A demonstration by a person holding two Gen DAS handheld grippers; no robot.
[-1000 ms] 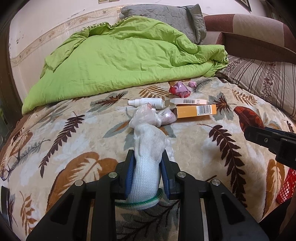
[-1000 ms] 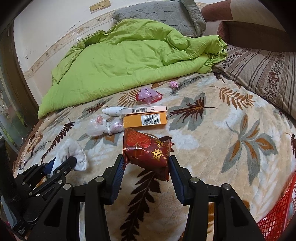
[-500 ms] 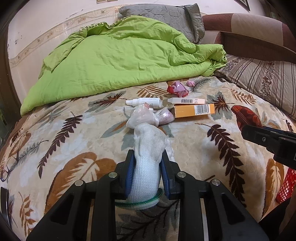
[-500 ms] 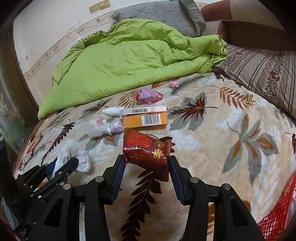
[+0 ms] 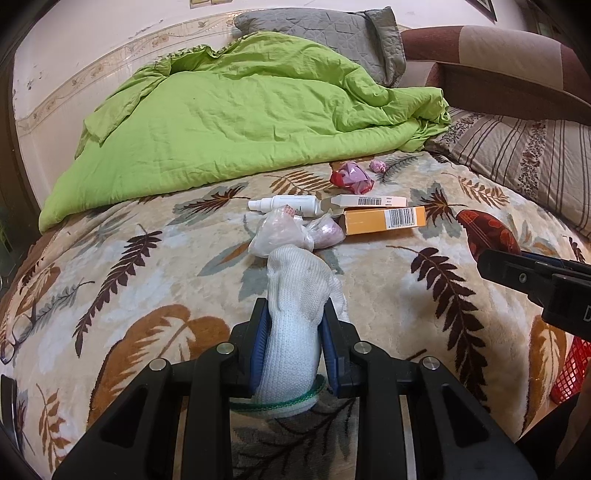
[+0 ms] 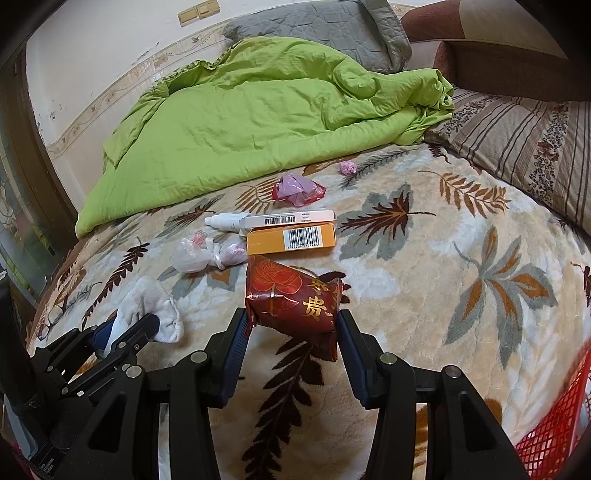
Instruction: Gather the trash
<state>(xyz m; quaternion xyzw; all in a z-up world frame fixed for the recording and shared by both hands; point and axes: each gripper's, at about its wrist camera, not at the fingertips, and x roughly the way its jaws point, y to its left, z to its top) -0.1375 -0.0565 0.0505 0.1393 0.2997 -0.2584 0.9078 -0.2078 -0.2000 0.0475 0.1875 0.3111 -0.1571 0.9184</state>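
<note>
My left gripper (image 5: 293, 317) is shut on a white sock (image 5: 295, 317) with a green cuff, held just above the leaf-patterned blanket (image 5: 122, 295). The right gripper (image 6: 293, 325) is shut on a red foil packet (image 6: 291, 299) with gold characters; that packet (image 5: 487, 230) shows at the right of the left wrist view too. Ahead lie a knotted clear plastic bag (image 5: 284, 236), a white spray bottle (image 5: 284, 205), a long white box (image 5: 365, 201), an orange box (image 5: 384, 220), a pink-red wrapper (image 5: 351, 179) and a small pink ball (image 5: 377, 166).
A crumpled green quilt (image 5: 236, 122) covers the far half of the bed, with a grey pillow (image 5: 332, 33) and a striped pillow (image 5: 524, 155) behind. A red mesh basket (image 6: 554, 439) sits at the bed's near right edge. Spectacles (image 5: 16, 332) lie at the left.
Both grippers keep their hold; the views have barely shifted, the left drifting slightly so the items appear a little lower left.
</note>
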